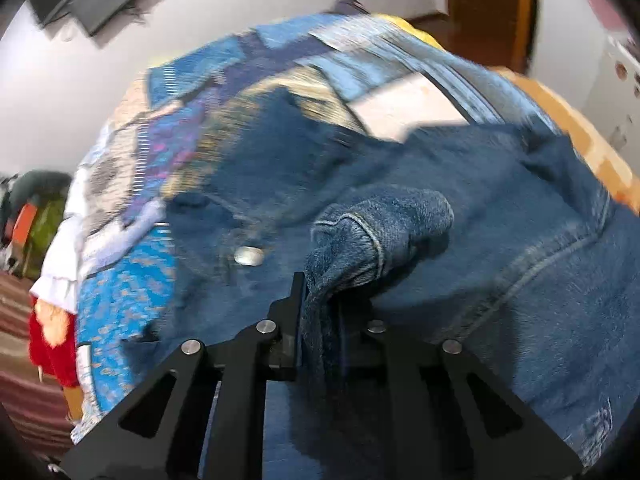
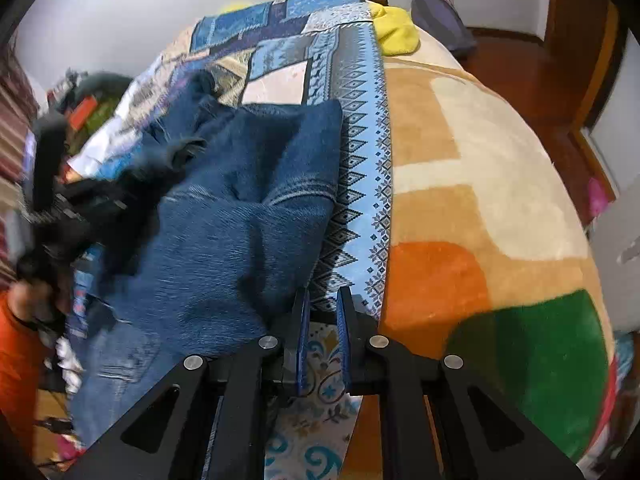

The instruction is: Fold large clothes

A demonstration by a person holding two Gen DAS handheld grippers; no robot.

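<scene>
A pair of blue jeans (image 1: 460, 208) lies spread on a bed over a blue patterned cloth (image 1: 132, 280). My left gripper (image 1: 320, 292) is shut on a bunched fold of the jeans, near a metal button (image 1: 249, 257). In the right wrist view the jeans (image 2: 240, 220) lie folded over to the left, and the left gripper (image 2: 72, 208) shows blurred at the left edge, holding the denim. My right gripper (image 2: 323, 300) is open by a narrow gap and empty, just right of the jeans' near edge, above the patterned cloth (image 2: 360, 184).
A plush blanket (image 2: 460, 160) in beige, orange and green covers the right half of the bed. A yellow cloth (image 2: 396, 28) lies at the far end. A dark bag (image 2: 440, 16) sits on the wooden floor (image 2: 520, 68) beyond. Clutter stands left of the bed (image 1: 36, 220).
</scene>
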